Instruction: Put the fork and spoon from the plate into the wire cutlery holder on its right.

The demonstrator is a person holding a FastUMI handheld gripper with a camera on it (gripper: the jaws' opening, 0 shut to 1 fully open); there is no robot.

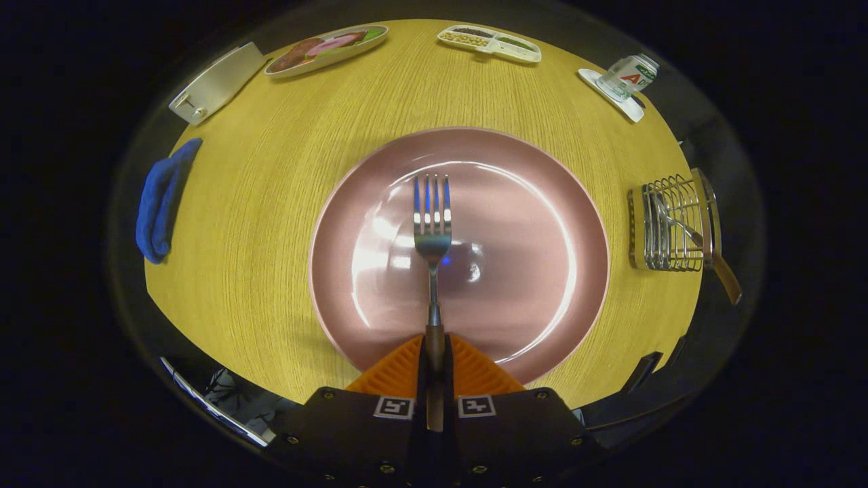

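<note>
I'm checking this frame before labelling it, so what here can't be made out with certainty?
- Fork: its handle end is hidden between the fingers of the hand-held gripper, which is shut on it.
- Whether the fork touches the plate or is lifted clear: one view cannot settle it.
- Utensil in the wire cutlery holder: its head is behind the wires, so spoon or not is unclear.
- Small tray beyond the plate: contents too small to tell.

claw (435,352) clamping fork (432,224), over plate (542,203)

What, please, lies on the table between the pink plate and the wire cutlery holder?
In the gripper view, only bare wooden table separates the plate from the holder.
</note>
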